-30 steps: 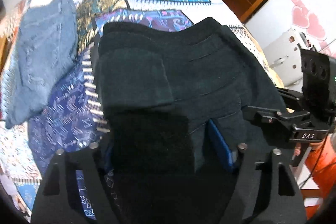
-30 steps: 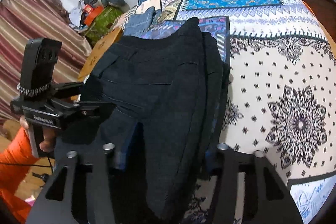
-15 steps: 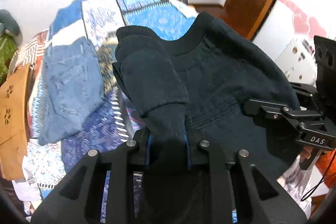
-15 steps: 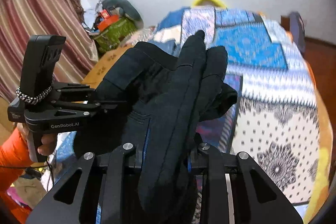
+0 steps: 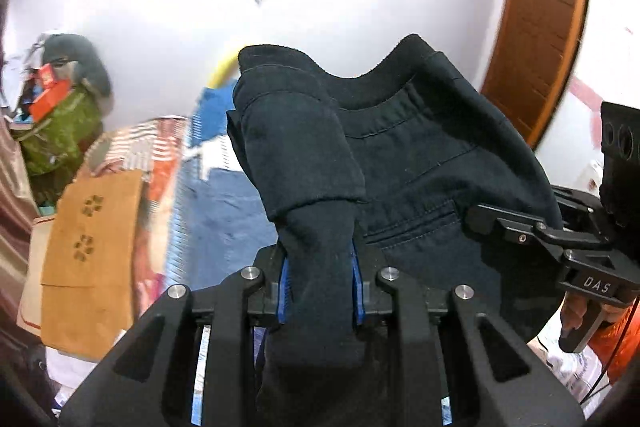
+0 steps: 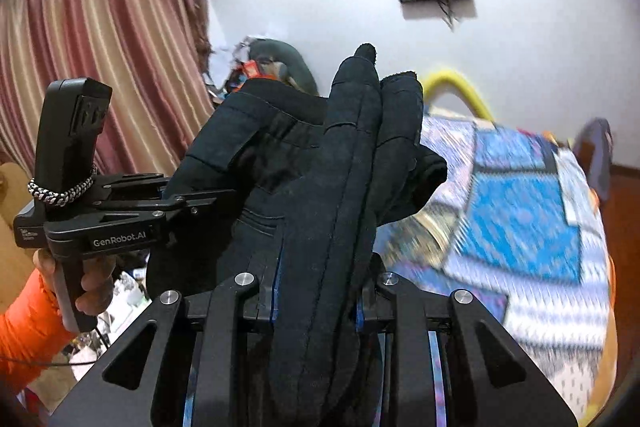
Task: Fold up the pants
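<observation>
We hold the dark pants point(image 5: 420, 163) up in the air between both grippers, well above the bed point(image 6: 520, 211) with its patchwork quilt. Our left gripper point(image 5: 320, 283) has its jaws closed on a thick bunch of the cloth, with a folded layer flopping over just above the blue pads point(image 5: 283, 287). Our right gripper point(image 6: 316, 287) is likewise clamped on several stacked layers, whose edges stand up like ridges in front of the camera. In the left view the right gripper grips the pants near a back pocket point(image 5: 416, 227). Blue jeans point(image 5: 232, 203) lie on the bed below, beside a brown paper bag point(image 5: 88, 247). A striped curtain point(image 6: 100, 67) hangs to the left.
</observation>
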Motion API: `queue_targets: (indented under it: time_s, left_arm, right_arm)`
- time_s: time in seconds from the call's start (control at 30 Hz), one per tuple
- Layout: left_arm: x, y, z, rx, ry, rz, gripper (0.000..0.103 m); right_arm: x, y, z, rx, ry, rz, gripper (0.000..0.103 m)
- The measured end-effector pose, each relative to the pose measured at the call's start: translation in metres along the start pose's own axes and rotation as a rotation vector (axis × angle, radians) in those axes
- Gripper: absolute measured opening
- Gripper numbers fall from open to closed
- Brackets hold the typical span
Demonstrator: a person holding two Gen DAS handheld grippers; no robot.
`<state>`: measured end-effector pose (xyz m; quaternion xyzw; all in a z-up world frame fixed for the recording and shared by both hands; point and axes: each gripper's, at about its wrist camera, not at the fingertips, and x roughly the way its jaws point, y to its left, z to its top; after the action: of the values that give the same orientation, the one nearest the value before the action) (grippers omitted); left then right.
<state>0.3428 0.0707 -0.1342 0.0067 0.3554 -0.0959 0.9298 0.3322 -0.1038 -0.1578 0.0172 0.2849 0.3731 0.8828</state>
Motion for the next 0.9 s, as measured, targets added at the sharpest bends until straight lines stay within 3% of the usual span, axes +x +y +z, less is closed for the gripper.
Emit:
queue_targets:
  time_s: [0.17, 0.37, 0.6, 0.9]
  left_arm:
    - [0.010, 0.046, 0.017, -0.027, -0.020, 0.066, 0.023]
    - [0.052, 0.099, 0.016, -0.063, 0.015, 0.093, 0.023]
    - [0.138, 0.146, -0.003, -0.135, 0.103, 0.095, 0.023]
    - [0.252, 0.186, -0.039, -0.200, 0.267, 0.040, 0.023]
  right_arm:
    - [0.045, 0.009, 0.020, -0.016, -0.015, 0.042, 0.023]
    - [0.110, 0.005, 0.031, 0.003, 0.019, 0.069, 0.023]
    - [0.188, -0.021, 0.015, 0.028, 0.128, 0.044, 0.023]
    - [0.274, -0.062, -0.026, 0.067, 0.287, -0.024, 0.023]
